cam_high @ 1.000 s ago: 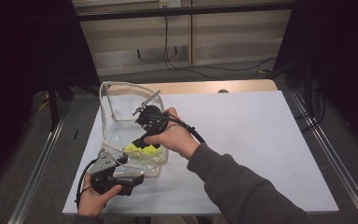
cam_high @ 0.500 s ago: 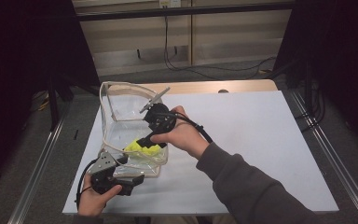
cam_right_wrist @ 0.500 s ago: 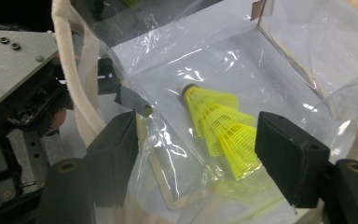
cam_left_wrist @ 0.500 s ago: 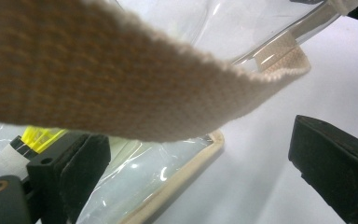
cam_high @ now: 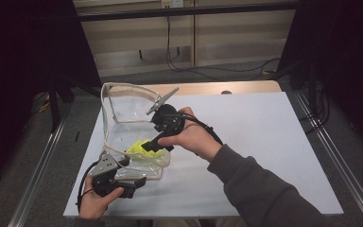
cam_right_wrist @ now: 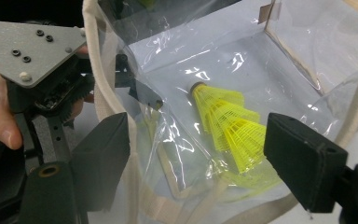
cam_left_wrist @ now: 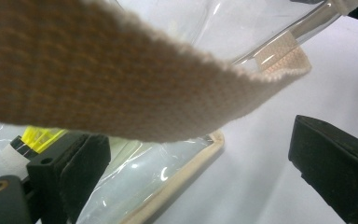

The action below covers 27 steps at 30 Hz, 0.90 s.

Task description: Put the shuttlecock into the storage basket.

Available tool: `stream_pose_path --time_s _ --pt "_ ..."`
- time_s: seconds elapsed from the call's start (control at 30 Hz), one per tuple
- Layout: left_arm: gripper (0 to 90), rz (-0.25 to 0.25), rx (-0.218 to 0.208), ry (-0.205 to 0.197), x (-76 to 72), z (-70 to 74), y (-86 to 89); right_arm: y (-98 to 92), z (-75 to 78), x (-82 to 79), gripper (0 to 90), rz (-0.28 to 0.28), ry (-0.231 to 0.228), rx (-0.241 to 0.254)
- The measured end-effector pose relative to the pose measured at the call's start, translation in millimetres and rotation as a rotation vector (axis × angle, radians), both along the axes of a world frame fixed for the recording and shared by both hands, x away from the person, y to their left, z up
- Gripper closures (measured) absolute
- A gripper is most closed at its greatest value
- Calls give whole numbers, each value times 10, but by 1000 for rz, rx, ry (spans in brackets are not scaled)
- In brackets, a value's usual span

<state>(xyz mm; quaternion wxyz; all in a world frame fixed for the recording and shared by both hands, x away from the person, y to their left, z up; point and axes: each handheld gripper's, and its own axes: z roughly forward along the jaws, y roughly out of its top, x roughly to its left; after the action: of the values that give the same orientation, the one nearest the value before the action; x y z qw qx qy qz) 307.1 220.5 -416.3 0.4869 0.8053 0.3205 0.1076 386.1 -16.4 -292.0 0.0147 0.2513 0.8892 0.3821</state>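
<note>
A clear plastic bag (cam_high: 123,109) with beige webbing trim stands open on the white table (cam_high: 264,142). A yellow shuttlecock (cam_high: 139,149) lies inside it near the front. My right gripper (cam_high: 153,144) points down into the bag's mouth. In the right gripper view its jaws have just been opening and stand wide, with the shuttlecock (cam_right_wrist: 228,121) lying loose beyond them behind the plastic (cam_right_wrist: 242,51). My left gripper (cam_high: 137,185) rests at the bag's front corner. In the left gripper view a beige strap (cam_left_wrist: 121,84) crosses above its spread jaws, which touch nothing.
A wooden board (cam_high: 208,87) edges the table's far side, with cables on the floor behind it. Metal rails run along both sides of the table. The right half of the table top is bare white. The left hand and its grey plate (cam_right_wrist: 32,42) appear in the right gripper view.
My right gripper has drawn back a little up and to the right from the bag, and more of the shuttlecock shows. The left hand has stayed in place.
</note>
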Motion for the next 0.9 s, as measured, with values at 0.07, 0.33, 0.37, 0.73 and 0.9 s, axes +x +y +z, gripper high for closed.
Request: stream_pose_path --time_s 0.07,0.33,0.37,0.73,0.9 --pt "54 0 3 1 0 3 2 -14 4 -7 220 5 -2 3" --pt "54 1 1 0 1 1 0 -81 20 -34 201 13 -8 14" --pt "54 0 1 0 1 0 0 -96 23 -32 201 14 -11 15" --pt "54 1 3 -1 -1 0 -1 -283 47 -39 190 4 -13 30" --pt "56 -2 9 -1 -7 4 7 -351 70 -48 186 8 -27 41"
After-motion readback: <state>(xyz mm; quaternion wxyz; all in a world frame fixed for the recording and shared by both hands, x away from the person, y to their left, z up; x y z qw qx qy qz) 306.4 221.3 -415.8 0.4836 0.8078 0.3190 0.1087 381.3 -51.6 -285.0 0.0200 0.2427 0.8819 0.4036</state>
